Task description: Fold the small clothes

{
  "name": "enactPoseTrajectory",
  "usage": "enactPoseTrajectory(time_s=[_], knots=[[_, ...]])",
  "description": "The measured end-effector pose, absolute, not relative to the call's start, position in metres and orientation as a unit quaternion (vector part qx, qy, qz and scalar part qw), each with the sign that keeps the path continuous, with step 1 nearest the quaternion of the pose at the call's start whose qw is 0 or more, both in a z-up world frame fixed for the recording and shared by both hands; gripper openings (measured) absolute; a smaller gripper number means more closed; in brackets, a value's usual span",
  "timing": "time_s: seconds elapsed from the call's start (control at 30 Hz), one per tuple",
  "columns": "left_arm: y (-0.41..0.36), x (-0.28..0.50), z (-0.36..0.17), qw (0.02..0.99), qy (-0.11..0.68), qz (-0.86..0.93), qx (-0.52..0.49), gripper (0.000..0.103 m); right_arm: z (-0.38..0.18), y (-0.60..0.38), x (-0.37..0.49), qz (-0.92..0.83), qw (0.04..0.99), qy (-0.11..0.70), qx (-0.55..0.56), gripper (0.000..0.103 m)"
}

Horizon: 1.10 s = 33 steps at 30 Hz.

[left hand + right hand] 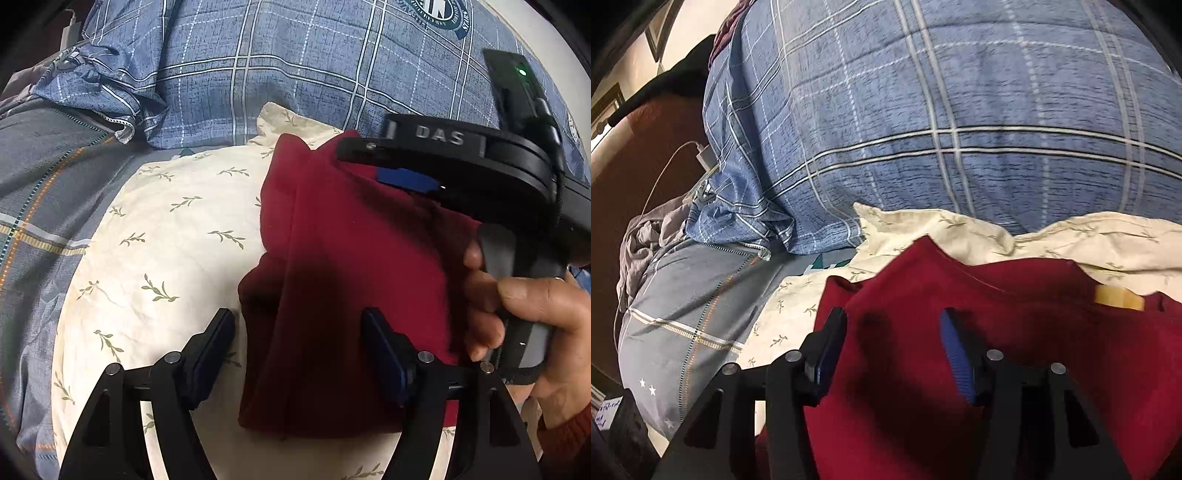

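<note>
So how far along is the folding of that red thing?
Partly done: the dark red knit garment already lies doubled into a narrow strip on the cream leaf-print pillow. Right now neither the left tool nor the right tool grips it; both stand open above the cloth. Any final fold remains.

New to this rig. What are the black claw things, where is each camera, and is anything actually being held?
No robot here: a person holds a hand-held two-finger tool in each hand. Each picture comes from a fisheye camera on one tool, looking along its fingers. In the left wrist view the left tool is at the bottom, and the right tool, gripped by the person's hand, reaches in from the right. The right wrist view shows the right tool's own fingers. Both hover, open, over a dark red garment lying on a cream leaf-print cloth, with a blue checked quilt behind. Nothing is held.
</note>
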<state>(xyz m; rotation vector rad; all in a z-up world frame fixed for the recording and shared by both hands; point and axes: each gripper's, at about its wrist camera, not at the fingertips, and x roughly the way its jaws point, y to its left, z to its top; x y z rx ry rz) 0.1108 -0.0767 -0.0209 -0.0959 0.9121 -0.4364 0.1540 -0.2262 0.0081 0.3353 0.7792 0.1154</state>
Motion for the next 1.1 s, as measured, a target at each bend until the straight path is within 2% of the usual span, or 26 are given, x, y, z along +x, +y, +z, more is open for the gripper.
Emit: enactPoseTrajectory(time_s=[0.27,0.4,0.63,0.8,1.1], knots=[[-0.075,0.112,-0.02,0.873,0.438,-0.208,-0.052,0.077,-0.015,-0.231,0.177,0.021,0.898,0.41,0.156,0.055],[-0.074,0.114,-0.02,0.873,0.44,-0.206,-0.052,0.078,-0.017,-0.228,0.184,0.026,0.897,0.416,0.148,0.06],[-0.063,0.116,-0.018,0.867,0.444,-0.213,-0.075,0.078,-0.012,-0.241,0.175,0.051,0.891,0.405,0.2,0.064],[-0.059,0.116,-0.016,0.867,0.442,-0.214,-0.084,0.078,0.008,-0.229,0.164,0.076,0.884,0.408,0.216,0.087],[-0.056,0.118,-0.019,0.862,0.447,-0.217,-0.096,0.078,0.002,-0.177,0.193,0.032,0.877,0.463,0.126,0.091]])
